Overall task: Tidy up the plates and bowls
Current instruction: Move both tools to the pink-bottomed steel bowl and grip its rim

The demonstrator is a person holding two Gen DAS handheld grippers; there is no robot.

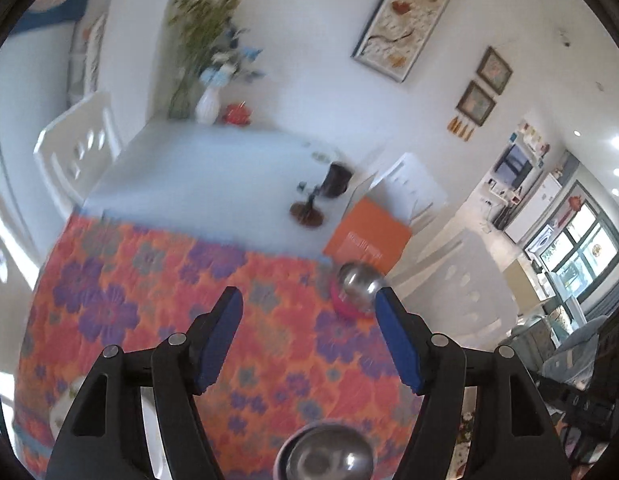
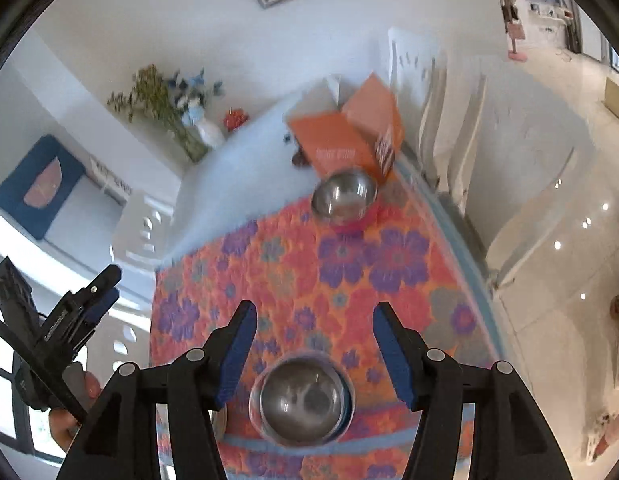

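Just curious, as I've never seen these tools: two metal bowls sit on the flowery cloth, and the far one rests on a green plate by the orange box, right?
Nearly. The far metal bowl rests on a pink plate, not a green one, as the right wrist view shows. It does sit by the orange box, and the near metal bowl is on the flowery cloth too.

A white table (image 2: 245,152) runs from the middle of the right wrist view up toward the wall; its near half is covered by an orange cloth (image 2: 309,280) with purple flowers. On the cloth, low in the middle of the frame, sits a metal bowl (image 2: 301,400). Higher up, right of the middle, a second metal bowl (image 2: 343,194) rests on something pink (image 2: 351,226). Just behind it, on the bare tabletop, lies an orange box (image 2: 341,144). At the far end, upper left, stand a white vase (image 2: 209,132) of flowers and a small red thing (image 2: 235,118).
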